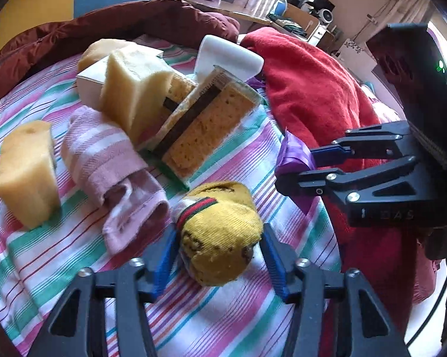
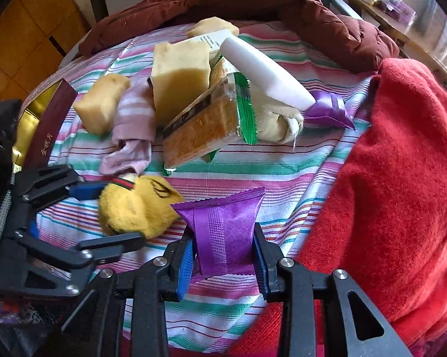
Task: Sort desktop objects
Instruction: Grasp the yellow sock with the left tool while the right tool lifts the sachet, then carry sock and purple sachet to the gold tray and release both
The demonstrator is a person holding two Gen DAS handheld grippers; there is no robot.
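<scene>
Item one, nearest our left lens: yellow rolled sock (image 1: 220,235), ribbed knit with a red-and-green band, a soft lump lying on the striped cloth (image 1: 211,321). Our left hand-held gripper (image 1: 219,255) brackets it, blue pads against both flanks; we judge the pinch made or all but made.

Item two: purple foil packet (image 2: 223,232), crimped ends, glossy embossed film, held upright between the pads of our right hand-held gripper (image 2: 223,264), which is pinched on its lower half.

Step in hand, as we judge it: a double pick, one item per hand. Next move calls for lifting each clear and carrying it to its place; the sock will squash and may slip, the foil will crumple.

Remaining lot, mid-cloth in one heap:
- yellow foam blocks (image 1: 137,95), porous, rough-cut
- pink striped towel (image 1: 104,154), loosely rolled
- wrapped sponge (image 1: 205,125), clear film
- white plastic tube (image 2: 262,71), smooth
- cream sock roll (image 2: 280,125)

Red blanket (image 2: 402,163) borders the right side.
</scene>
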